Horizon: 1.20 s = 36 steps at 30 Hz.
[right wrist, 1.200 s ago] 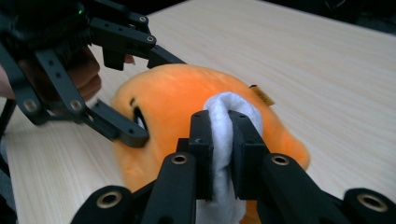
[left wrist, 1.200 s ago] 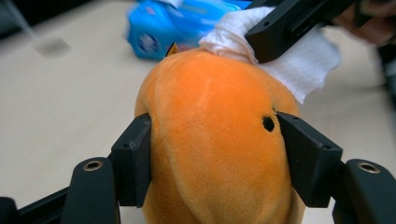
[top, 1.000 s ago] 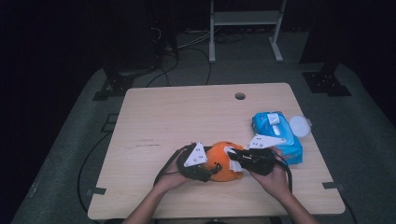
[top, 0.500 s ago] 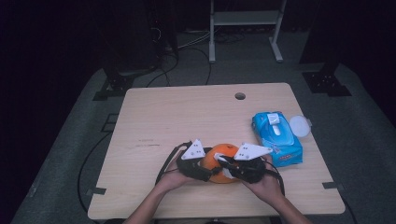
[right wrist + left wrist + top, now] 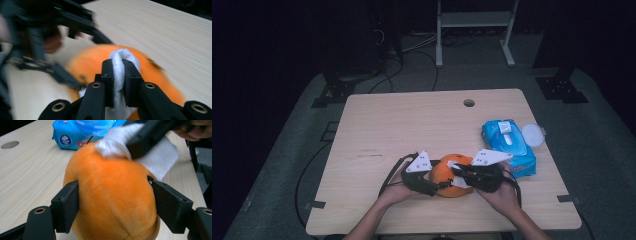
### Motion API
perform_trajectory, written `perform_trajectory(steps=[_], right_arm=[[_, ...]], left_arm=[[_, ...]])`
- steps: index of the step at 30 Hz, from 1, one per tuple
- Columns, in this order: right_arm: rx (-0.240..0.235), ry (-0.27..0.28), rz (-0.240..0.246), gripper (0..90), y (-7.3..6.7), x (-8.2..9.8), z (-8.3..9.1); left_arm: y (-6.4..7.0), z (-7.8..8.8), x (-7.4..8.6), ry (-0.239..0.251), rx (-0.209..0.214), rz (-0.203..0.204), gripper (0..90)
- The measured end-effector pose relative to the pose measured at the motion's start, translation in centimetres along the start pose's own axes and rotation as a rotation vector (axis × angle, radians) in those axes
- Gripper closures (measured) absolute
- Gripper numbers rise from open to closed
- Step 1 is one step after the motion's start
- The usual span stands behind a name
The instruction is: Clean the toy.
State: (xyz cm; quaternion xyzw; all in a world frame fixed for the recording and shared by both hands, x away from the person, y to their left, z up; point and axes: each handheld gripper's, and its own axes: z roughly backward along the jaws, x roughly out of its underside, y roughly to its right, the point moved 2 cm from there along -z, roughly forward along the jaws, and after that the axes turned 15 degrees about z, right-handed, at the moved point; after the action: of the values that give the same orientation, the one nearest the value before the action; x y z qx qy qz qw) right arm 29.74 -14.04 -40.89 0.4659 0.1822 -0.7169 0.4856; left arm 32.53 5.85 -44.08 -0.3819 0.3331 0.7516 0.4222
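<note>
dark studio-like lab: lone wooden table (image 5: 412,130), floor cables (image 5: 412,75), metal stand (image 5: 474,30)

Fuzzy orange plush ball (image 5: 112,202) sits on table's near edge w/ a crumpled white wipe (image 5: 113,142) pressed on top.

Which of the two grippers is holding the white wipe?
The right gripper: its jaws pinch the white wipe against the orange plush toy. The left gripper clamps the toy itself.

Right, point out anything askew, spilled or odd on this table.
Nothing spilled or damaged. The one oddity: the wipes pack lies open, its round lid flipped out toward the table's right edge. The orange plush sits clamped in the left tongs.
</note>
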Motion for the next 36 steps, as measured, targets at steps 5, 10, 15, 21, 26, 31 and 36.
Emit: perform_trajectory(steps=[5,10,15,21,26,31,36], right_arm=[[0.003,-0.008,0.030,79.8,-0.5,-0.5,-0.4],[0.048,-0.016,-0.050,79.8,2.0,0.5,0.6],[-0.021,0.003,-0.038,79.7,1.0,0.0,0.4],[-0.126,-0.014,0.072,79.8,-1.9,-1.5,-1.3],[-0.059,-0.006,0.057,79.9,-0.9,-1.4,-0.7],[0.036,-0.024,0.029,79.9,1.1,-0.4,0.5],[0.035,-0.019,0.030,80.0,0.6,-0.6,0.4]], left_arm=[[0.0,0.2,0.2,0.001,0.004,-0.010,26.6],[0.1,0.0,0.0,0.005,0.008,-0.018,26.6],[0.6,-0.3,-0.2,0.002,0.000,-0.045,26.5],[1.6,-0.4,-0.3,-0.022,-0.030,-0.133,26.5],[1.6,-0.4,-0.2,-0.012,-0.027,-0.124,26.7],[1.4,-0.4,-0.1,-0.009,-0.024,-0.118,26.7],[1.6,-0.5,-0.1,-0.014,-0.024,-0.133,26.6]])
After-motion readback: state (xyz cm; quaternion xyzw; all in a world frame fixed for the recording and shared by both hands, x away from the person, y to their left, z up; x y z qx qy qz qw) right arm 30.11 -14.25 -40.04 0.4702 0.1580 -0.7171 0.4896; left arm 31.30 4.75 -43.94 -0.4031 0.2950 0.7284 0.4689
